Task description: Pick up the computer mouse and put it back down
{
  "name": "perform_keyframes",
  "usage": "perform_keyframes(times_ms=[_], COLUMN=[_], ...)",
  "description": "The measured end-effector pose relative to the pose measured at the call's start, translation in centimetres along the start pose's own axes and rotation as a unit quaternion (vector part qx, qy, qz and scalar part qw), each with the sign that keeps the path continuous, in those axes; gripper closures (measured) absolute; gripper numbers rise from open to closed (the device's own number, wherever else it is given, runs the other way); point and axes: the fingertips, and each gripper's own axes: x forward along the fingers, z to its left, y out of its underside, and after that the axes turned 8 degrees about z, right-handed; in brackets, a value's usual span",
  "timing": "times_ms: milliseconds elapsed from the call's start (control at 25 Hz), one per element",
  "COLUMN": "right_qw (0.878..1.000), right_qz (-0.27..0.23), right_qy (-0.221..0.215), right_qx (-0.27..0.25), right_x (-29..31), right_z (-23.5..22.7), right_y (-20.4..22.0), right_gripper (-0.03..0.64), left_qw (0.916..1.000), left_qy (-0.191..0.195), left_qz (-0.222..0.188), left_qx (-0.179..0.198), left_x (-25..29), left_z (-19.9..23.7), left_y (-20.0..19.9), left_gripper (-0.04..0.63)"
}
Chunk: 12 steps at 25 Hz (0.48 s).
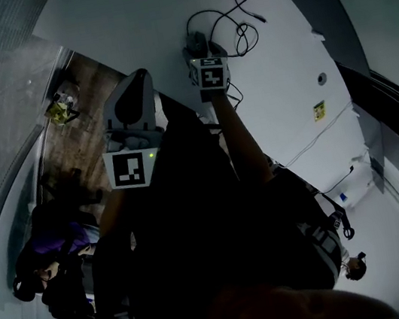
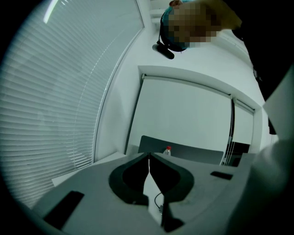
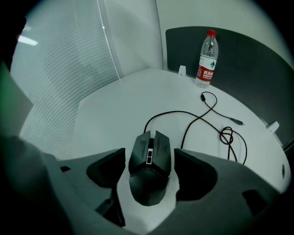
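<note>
A black wired computer mouse (image 3: 149,170) lies on the white table (image 3: 110,110), its cable (image 3: 202,114) curling away to the back right. My right gripper (image 3: 149,158) points steeply down over it and is open. One finger stands on each side of the mouse, and neither pad presses on it. In the head view the right gripper (image 1: 200,52) hangs over the mouse (image 1: 196,39) at the table's near edge. My left gripper (image 1: 135,90) is held off the table to the left, and its jaws (image 2: 148,158) are shut on nothing.
A plastic water bottle (image 3: 206,57) with a red cap stands at the back of the table before a dark panel (image 3: 248,64). Window blinds (image 2: 55,114) fill the left side. Dark bags (image 1: 56,256) lie on the floor at the lower left.
</note>
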Motion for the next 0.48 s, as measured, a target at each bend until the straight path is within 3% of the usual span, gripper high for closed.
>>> perform_keyframes(times_ms=[480], right_qw=[0.999], right_qz=[0.025], right_qy=[0.021], right_qx=[0.002], right_x=[1.2], right_z=[-0.2], right_y=[0.1], right_gripper=[0.319], left_qw=[1.0000], left_qy=[0.000], left_qz=[0.005], left_qx=[-0.006], left_x=[1.1], left_z=[0.3], left_y=[0.1], left_gripper=[0.588])
